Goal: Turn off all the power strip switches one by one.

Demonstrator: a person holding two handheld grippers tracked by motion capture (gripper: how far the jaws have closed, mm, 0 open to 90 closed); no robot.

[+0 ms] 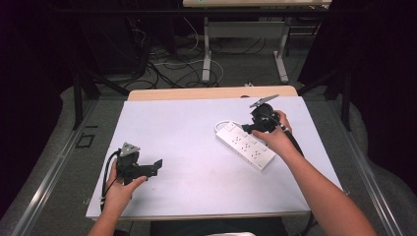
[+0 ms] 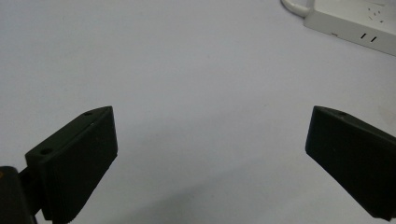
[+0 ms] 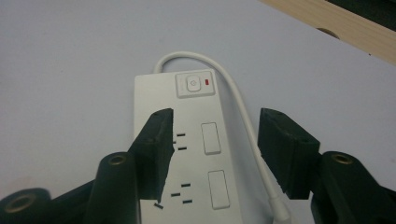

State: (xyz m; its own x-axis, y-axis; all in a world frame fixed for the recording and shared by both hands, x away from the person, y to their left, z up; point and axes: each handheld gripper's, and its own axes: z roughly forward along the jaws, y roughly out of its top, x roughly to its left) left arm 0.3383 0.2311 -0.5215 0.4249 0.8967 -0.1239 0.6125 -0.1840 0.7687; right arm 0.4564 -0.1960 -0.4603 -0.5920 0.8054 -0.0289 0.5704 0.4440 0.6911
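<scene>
Lying flat and diagonal on the white surface (image 1: 172, 123), right of centre – a white power strip (image 1: 246, 146), with its switch (image 3: 195, 85) at the far end and its cord (image 3: 243, 116) looping back along one long side. Rigid plastic, probably light but smooth, so likely to slide rather than lift cleanly; best pinched across its narrow width at mid-body, clear of the stiff cord. Right gripper (image 3: 215, 151) poised low over the strip, jaws parted about as wide as the body, gripping nothing. Left gripper (image 2: 210, 154) well apart near the front edge – jaws spread wide, empty.
</scene>
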